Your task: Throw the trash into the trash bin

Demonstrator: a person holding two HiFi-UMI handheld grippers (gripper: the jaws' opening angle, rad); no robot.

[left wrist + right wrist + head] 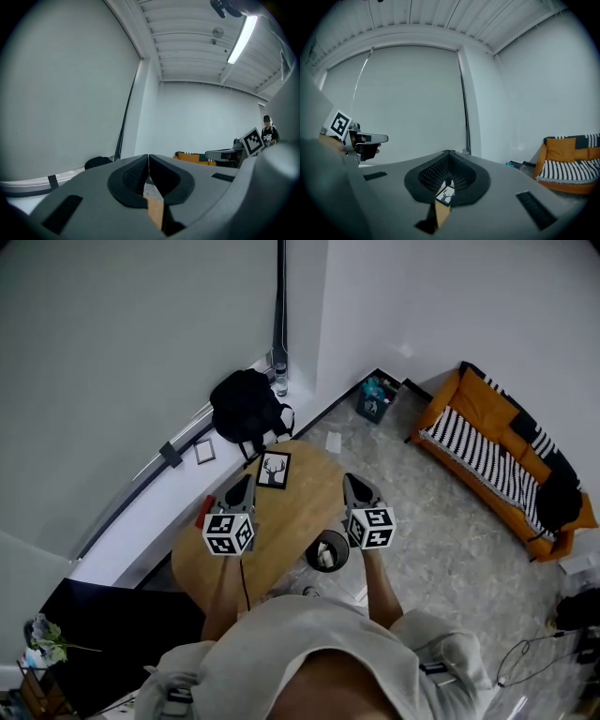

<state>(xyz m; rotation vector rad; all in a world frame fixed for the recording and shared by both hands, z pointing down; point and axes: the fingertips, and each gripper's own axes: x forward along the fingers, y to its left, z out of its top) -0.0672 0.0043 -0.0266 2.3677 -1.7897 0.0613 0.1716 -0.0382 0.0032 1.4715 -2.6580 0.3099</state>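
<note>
Both pairs of fingers are pressed together with nothing in them: the left gripper [148,158] and the right gripper [449,154] are held about level above the round wooden counter [309,498], side by side and well apart. Just beside the counter's near edge stands a black round trash bin [328,533] with a pale crumpled lump [325,557] inside it, which looks like trash lying where the task wants it. A small white scrap [334,441] lies on the floor beyond the counter, and a blue container [375,401] with things in it sits in the corner; whether either belongs to the task I cannot tell. With the lump in the bin and the fingers empty, this fits a throw just made, or a bin that held the lump all along while the trash lies elsewhere. In either case the sound course is to keep the fingers above the black-framed deer picture [274,469] and the red item [204,512] at the counter's edge.
</note>
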